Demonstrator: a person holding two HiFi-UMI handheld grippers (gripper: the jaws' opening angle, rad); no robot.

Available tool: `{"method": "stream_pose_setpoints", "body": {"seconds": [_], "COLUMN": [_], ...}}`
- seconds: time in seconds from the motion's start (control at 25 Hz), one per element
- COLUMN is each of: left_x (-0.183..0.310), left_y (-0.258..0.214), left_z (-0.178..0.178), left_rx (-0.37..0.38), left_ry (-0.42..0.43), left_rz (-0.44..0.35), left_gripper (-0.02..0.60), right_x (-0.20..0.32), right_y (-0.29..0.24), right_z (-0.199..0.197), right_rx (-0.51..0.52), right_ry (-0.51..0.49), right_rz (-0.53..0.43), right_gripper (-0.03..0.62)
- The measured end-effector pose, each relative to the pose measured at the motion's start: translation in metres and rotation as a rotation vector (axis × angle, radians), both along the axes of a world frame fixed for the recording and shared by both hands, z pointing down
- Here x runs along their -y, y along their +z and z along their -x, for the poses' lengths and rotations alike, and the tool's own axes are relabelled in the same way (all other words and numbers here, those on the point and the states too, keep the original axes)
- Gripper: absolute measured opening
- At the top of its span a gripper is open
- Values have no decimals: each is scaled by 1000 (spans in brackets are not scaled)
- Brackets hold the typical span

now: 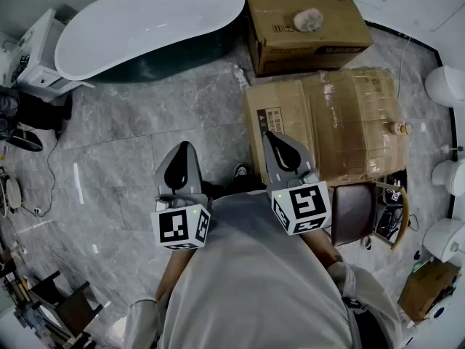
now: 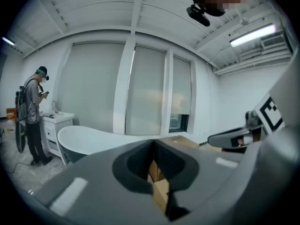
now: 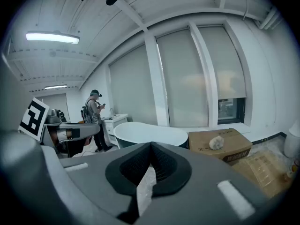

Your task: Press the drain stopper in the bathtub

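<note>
The white freestanding bathtub (image 1: 145, 20) with a dark outer shell stands at the far left of the room, well away from me. Its drain stopper is not visible in any view. My left gripper (image 1: 183, 147) and right gripper (image 1: 271, 136) are held close to my body above the grey floor, both pointing toward the tub. Each is shut with nothing between the jaws. The left gripper view shows the tub (image 2: 89, 142) beyond the closed left gripper (image 2: 153, 143). In the right gripper view the tub (image 3: 150, 132) sits just above the closed right gripper (image 3: 151, 145).
Two cardboard boxes (image 1: 305, 20) (image 1: 327, 118) lie right of the tub. A white vanity cabinet (image 1: 40, 57) stands at the tub's left end, and a person (image 3: 96, 121) stands beside it. A brown stool (image 1: 354, 213) and toilets (image 1: 447, 86) are at the right. Cables trail along the left floor.
</note>
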State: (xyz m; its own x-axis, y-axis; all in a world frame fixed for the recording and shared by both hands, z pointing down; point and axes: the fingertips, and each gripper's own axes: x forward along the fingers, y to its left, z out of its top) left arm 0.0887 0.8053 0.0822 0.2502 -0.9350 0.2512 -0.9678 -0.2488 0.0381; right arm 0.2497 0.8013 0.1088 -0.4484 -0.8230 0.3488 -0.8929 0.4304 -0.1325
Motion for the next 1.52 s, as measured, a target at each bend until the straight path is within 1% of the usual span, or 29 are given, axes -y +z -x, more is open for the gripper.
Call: {"method": "stream_pose_setpoints", "body": {"seconds": [0.2,0.4,0.56,0.64,0.76,0.84,0.96,1.2,1.32,1.52], "left_x": [-5,-7,-3,0,12,24,48,107,139,196], "left_y": [5,6,8,10,14,15,11,10,10,7], "left_z": [-6,-9,-8,-5,-1,2,10,34,52,80], "left_rx": [4,-10,-6,-23,-41,-40,-63,-106,-128,-131], "left_ry": [-7,18,38,50,66,70,73,72,72,84], "left_rz": [19,48,55,63,67,55,45,20,22,45], "left_gripper": [0,0,0,0,0,0,0,0,0,0], "right_x": [-3,-1,-1,2,12,22,40,96,128,182], "right_y": [7,9,12,11,10,12,13,12,12,8], "right_z": [-10,-12,-6,0,4,7,17,47,69,104], "right_rx": [14,99,126,138,146,138,112,68,64,42], "right_ry": [8,-1,-32,-44,-22,-2,5,-26,-39,-55], "right_rz": [16,37,39,35,30,40,63,89,104,116], "right_gripper": [-14,-14,-6,-5,-5,-5,-5,-5,-4,-3]}}
